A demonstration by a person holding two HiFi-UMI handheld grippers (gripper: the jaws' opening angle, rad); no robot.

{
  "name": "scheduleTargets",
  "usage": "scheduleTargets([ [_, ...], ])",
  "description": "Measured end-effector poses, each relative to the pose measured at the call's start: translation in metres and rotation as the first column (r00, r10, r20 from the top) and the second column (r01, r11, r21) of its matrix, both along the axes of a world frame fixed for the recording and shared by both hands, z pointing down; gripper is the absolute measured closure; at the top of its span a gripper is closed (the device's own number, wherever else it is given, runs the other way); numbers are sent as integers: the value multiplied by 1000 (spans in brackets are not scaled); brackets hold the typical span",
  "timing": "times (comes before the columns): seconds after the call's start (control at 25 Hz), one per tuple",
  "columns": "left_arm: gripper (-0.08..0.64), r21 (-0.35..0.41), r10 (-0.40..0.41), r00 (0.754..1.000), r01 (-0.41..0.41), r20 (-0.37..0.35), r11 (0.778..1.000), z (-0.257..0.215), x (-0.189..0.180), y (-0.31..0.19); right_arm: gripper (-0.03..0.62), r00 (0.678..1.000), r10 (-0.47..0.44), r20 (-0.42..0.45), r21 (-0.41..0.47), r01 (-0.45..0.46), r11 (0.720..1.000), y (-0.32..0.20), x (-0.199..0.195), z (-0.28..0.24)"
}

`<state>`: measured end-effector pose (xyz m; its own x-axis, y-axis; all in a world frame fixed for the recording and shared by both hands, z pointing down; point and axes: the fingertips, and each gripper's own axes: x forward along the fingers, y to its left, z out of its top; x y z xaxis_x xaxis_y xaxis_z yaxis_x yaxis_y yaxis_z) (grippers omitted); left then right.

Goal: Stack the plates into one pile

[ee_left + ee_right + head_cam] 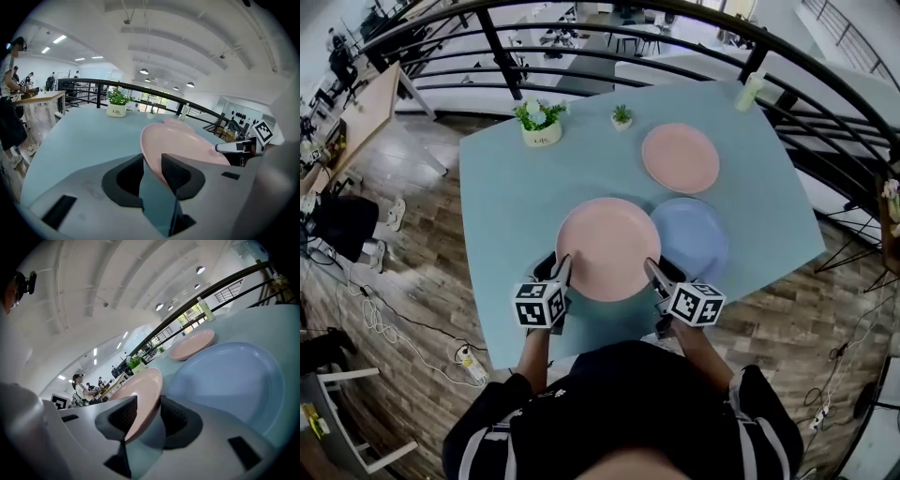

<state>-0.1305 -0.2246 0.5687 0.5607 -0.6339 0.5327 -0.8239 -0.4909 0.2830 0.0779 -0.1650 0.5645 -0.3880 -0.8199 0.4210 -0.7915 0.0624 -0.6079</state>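
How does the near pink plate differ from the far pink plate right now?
The near pink plate is gripped at its rim by the left gripper and right gripper; the far pink plate lies free on the table. The near pink plate overlaps the blue plate's edge; the far pink plate overlaps nothing. Both are round, pink, face up.

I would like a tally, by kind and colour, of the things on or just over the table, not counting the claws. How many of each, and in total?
pink plate: 2
blue plate: 1
potted plant: 2
bottle: 1
Total: 6
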Motion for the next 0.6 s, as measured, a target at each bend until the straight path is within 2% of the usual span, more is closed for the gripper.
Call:
scheduleTargets([
  [0.6, 443, 1, 130, 991, -130, 3, 992, -6, 145, 11, 434, 992, 128, -11, 44, -127, 991, 29, 138, -15],
])
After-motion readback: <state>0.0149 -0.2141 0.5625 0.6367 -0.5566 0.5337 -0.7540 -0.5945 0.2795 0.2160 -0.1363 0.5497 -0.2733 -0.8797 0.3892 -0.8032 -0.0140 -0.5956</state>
